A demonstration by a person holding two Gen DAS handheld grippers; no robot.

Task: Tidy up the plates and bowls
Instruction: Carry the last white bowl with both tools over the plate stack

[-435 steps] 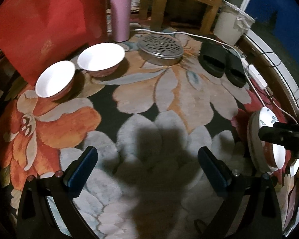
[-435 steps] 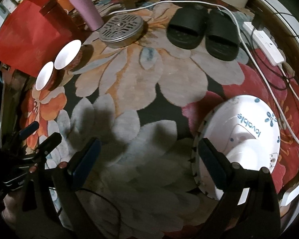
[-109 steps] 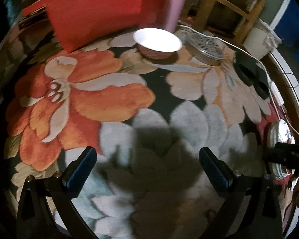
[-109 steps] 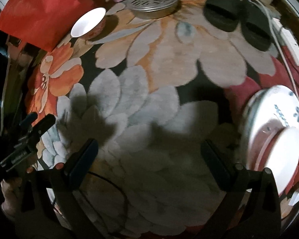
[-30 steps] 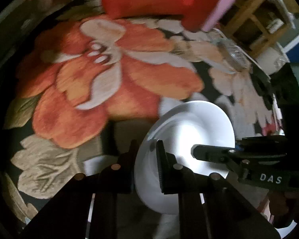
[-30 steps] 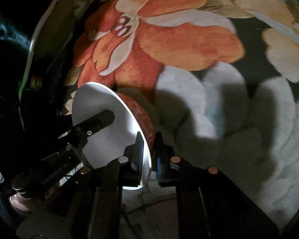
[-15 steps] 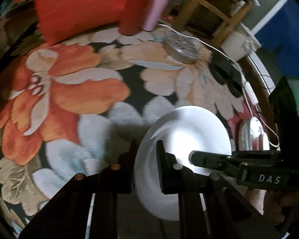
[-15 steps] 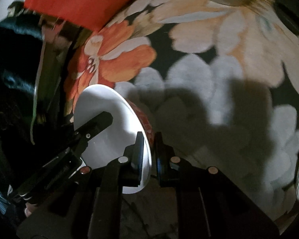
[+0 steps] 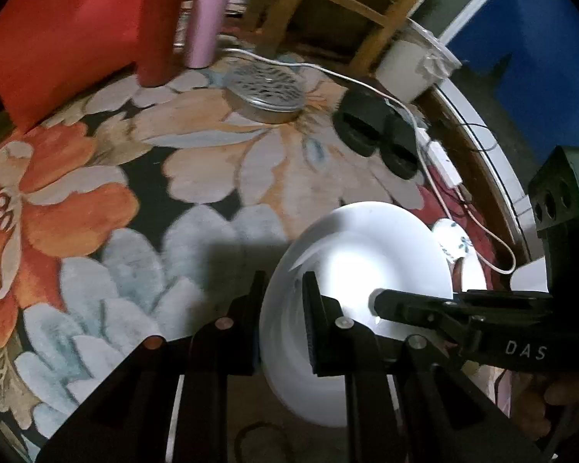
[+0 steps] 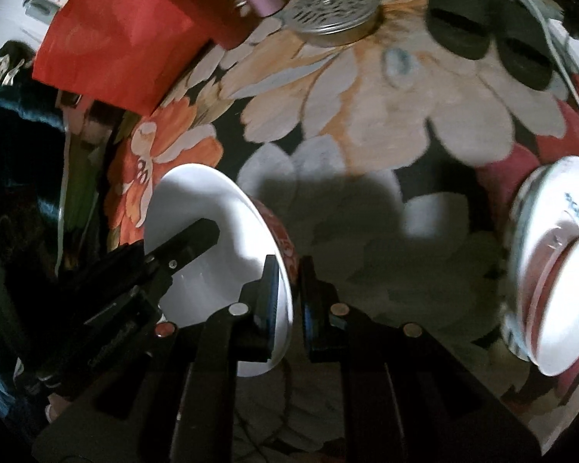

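Bowl pinched at opposite rim edges by left gripper and right gripper, carried above rug, approx left of plate stack. Prob glazed ceramic: stiff, slick, breakable, so thin rim grips w/ both sets of fingers need steady squeeze.

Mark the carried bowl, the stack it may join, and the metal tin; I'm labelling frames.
Bowl (image 10: 220, 239), right wrist view, white inside.
Stack (image 10: 552, 270), right wrist view, plate's upper face.
Metal tin (image 9: 266, 85), left wrist view, perforated lid.

Both the left gripper and right gripper point steeply downward, fingers clamped nearly together.
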